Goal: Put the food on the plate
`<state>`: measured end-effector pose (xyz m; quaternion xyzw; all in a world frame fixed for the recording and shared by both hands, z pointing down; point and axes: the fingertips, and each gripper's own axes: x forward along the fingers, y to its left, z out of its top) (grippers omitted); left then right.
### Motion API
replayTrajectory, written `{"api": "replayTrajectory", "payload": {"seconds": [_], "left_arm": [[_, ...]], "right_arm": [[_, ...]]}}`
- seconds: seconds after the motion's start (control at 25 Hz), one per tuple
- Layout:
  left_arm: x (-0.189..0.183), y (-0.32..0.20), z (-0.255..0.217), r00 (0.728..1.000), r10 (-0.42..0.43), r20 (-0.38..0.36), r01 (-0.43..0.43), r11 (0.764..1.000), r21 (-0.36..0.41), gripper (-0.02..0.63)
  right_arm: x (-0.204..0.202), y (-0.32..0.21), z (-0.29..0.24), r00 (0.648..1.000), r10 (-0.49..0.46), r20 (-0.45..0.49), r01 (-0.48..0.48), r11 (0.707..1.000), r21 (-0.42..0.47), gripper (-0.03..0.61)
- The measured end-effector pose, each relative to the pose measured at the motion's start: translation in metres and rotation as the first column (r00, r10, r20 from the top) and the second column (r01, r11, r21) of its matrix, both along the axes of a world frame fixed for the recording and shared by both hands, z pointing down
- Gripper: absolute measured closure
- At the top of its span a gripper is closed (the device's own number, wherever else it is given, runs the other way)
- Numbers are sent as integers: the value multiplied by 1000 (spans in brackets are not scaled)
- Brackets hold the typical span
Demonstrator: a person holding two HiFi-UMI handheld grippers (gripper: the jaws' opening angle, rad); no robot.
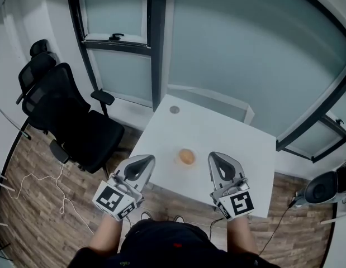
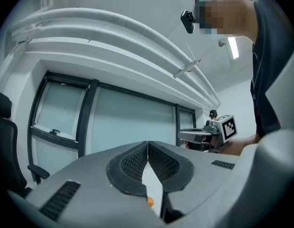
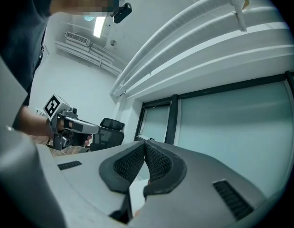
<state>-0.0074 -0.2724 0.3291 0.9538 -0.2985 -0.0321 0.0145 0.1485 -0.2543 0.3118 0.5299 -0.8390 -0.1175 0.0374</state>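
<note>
We stand at the near edge of a white table [image 1: 240,149] with a gripper in each hand. The left gripper [image 1: 146,161] has its jaws fully together, the ribbed pads meeting at the tips, and it holds nothing. The right gripper [image 1: 214,157] is closed the same way, pads pressed tip to tip, and is also empty. Both are held over the table's near edge and point toward its far side.

The food [image 1: 186,157], a small round orange-brown piece, lies on the table between the two grippers, close to the near edge and nearer its left end. Neither gripper touches it. A pale ring shows around it, but we cannot tell whether that is a plate. In the left gripper view a bit of orange shows through the gap below the closed pads.

A small grey disc [image 1: 174,109] sits near the table's far left corner. Black office chairs [image 1: 77,121] stand on the wooden floor [image 1: 38,205] off the table's left side.
</note>
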Motion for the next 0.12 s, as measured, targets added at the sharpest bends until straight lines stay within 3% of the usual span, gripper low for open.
{"api": "replayTrajectory", "payload": {"seconds": [0.12], "left_arm": [[-1,1,1,1000,-2,-2,2,1000,5,591]], "right_arm": [[-1,0,1,1000,-2,-3,2,1000,0,555]]}}
